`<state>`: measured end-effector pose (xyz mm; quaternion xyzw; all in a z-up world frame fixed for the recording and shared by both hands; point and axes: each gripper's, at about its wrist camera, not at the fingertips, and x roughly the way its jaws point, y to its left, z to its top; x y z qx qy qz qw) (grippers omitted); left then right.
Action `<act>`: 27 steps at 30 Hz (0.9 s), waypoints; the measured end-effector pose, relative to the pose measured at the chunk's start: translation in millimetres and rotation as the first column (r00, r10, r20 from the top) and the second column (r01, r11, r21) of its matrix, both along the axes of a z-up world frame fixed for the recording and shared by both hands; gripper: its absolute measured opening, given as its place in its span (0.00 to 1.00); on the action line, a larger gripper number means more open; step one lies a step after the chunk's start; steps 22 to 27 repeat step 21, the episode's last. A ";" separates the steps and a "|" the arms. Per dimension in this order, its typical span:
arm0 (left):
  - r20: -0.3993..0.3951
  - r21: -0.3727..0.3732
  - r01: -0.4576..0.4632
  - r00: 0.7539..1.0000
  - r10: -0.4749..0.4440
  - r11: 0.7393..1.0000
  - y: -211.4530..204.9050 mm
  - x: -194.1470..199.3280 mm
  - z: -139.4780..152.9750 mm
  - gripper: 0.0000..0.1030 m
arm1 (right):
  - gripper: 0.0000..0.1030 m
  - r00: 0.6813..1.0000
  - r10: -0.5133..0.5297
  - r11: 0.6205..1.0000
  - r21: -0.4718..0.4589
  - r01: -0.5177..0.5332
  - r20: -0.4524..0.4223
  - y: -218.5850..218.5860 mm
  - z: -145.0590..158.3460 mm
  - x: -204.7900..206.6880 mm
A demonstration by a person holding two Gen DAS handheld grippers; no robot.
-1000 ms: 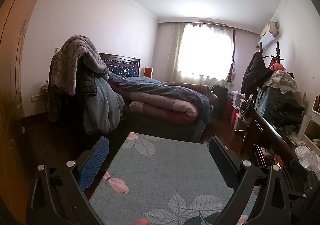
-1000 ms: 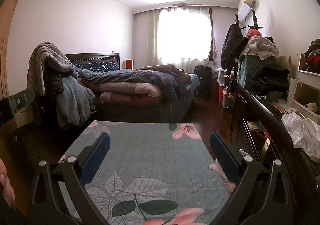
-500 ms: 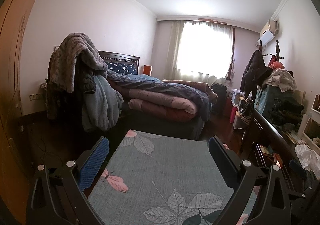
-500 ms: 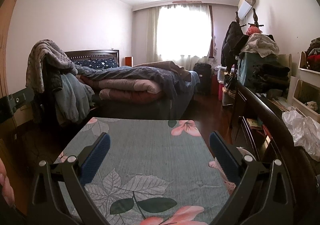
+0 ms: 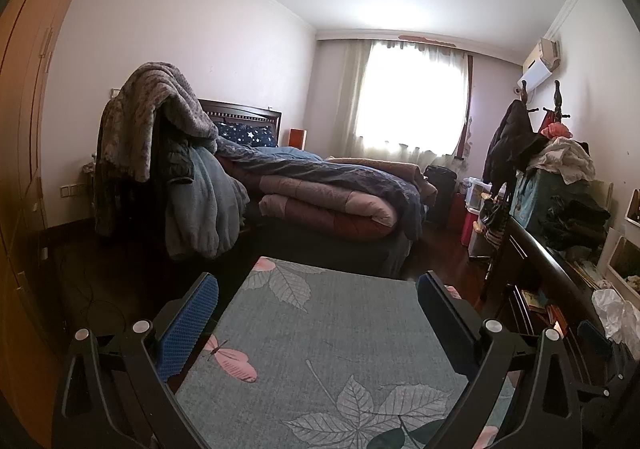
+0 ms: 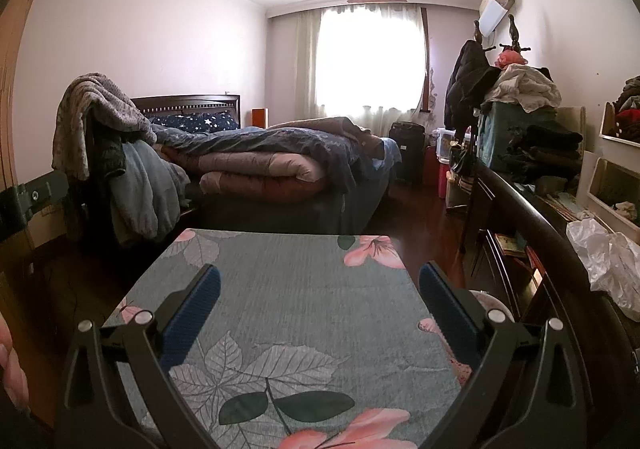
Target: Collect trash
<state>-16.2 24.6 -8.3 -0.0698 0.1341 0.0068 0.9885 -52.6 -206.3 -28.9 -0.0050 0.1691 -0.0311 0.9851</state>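
My left gripper is open and empty, held above a grey floral rug. My right gripper is open and empty above the same rug. A crumpled white plastic bag lies on the dark wooden dresser top at the right; it also shows in the left wrist view. Both grippers are well away from it. No other trash is clear on the rug.
A bed piled with quilts stands ahead. A chair draped with blankets is at the left. A long dark dresser with piled clothes runs along the right wall. Dark wood floor lies between bed and dresser.
Both views have tilted slightly upward, with the rug's far edge lower in frame. Both grippers stay open.
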 end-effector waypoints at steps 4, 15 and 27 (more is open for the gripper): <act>-0.008 -0.015 0.014 1.000 -0.014 1.000 2.2 1.0 -4.6 0.96 | 0.97 1.000 0.005 1.000 -0.002 -0.005 -0.007 0.0 -1.1 0.2; -0.013 -0.033 0.043 0.999 -0.044 0.999 2.4 -0.7 -10.4 0.96 | 0.97 1.000 0.004 1.000 -0.001 -0.004 -0.009 0.9 -1.0 0.7; -0.016 -0.048 0.045 0.999 -0.046 0.998 1.1 -1.3 -10.6 0.96 | 0.97 1.000 0.004 1.000 -0.001 -0.004 -0.012 0.7 -3.6 -0.5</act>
